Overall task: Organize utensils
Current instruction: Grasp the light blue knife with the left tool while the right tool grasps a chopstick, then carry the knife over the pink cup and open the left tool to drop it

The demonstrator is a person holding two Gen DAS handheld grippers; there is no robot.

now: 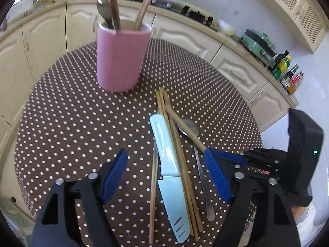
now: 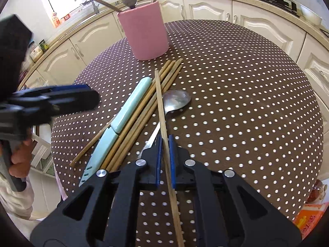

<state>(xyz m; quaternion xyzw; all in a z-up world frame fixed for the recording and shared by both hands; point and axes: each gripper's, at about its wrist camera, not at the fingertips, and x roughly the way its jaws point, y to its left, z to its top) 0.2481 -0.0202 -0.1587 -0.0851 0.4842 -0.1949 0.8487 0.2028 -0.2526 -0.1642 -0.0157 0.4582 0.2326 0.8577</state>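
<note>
Wooden chopstick (image 2: 162, 111) is clamped in the right gripper (image 2: 165, 144), likely for the pink cylindrical holder (image 2: 145, 35); the left gripper (image 1: 166, 162) is held apart above the pale-blue knife (image 1: 168, 177).

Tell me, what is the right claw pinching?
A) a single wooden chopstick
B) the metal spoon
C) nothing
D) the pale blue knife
A: the right claw is shut on one wooden chopstick, while the spoon and knife lie on the table.

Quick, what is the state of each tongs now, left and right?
Left tongs: open, over the light blue knife, nothing held.
Right tongs: closed on one wooden chopstick.
</note>
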